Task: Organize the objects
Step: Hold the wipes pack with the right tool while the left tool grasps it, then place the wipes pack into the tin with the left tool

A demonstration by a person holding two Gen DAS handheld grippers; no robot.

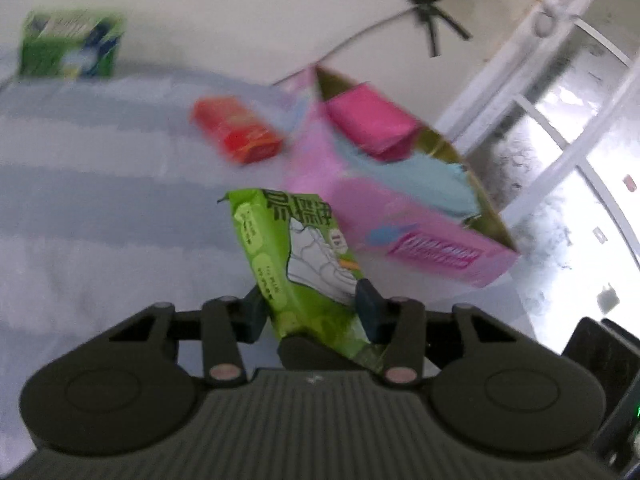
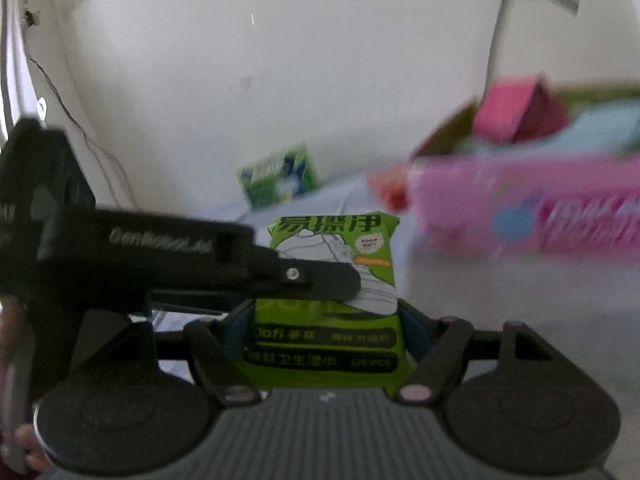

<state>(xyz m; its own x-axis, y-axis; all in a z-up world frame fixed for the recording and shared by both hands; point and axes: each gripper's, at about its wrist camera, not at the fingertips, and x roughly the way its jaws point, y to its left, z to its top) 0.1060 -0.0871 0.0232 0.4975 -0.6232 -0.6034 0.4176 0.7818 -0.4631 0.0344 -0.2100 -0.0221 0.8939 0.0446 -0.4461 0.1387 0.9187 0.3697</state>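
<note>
Both hand-held grippers clamp the same green wet-wipe pack [image 1: 298,264]. The left hand-held gripper [image 1: 312,312] pinches its lower part, the pack tilted above a pale striped sheet [image 1: 100,200]. Only this view shows the red box [image 1: 238,134] fully, lying beside the open pink box [image 1: 404,216], which holds a magenta packet [image 1: 372,122] and a light blue one [image 1: 420,184]. From the right hand-held gripper [image 2: 324,336], also gripping it, the pack's printed front reads upright, and the left tool's black finger [image 2: 320,280] crosses it. A green box [image 2: 280,176] stands by the wall.

left hand-held gripper [image 1: 310,310] clamped, right hand-held gripper [image 2: 324,330] clamped
</note>
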